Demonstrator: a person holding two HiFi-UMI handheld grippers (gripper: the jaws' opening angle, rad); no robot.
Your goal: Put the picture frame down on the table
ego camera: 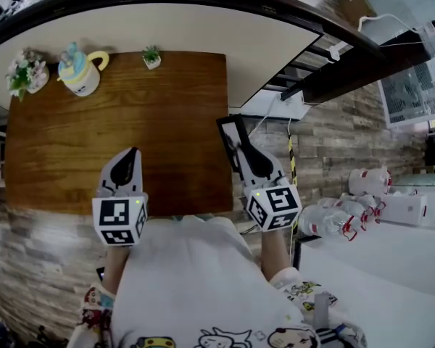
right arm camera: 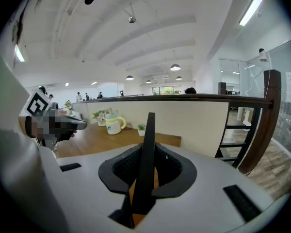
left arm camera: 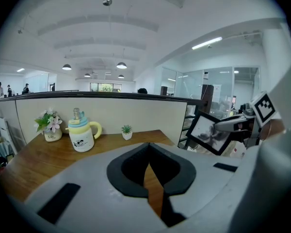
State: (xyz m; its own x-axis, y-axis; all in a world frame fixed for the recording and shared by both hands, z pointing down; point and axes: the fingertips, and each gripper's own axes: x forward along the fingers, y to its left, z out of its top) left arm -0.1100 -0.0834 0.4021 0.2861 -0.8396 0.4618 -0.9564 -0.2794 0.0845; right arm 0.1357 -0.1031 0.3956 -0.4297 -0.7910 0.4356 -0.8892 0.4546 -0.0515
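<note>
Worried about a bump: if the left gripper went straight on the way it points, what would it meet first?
Probably the bare wooden table top: the left gripper tilts down towards it. The small potted plant stands farther back; depth is unclear.

I'm in an open-plan office: beyond my left claw point(left arm camera: 148, 149), a partition point(left arm camera: 111, 113) backs the desk point(left arm camera: 39, 164), with pendant lamps point(left arm camera: 121, 65) and glass walls point(left arm camera: 223, 86).
</note>
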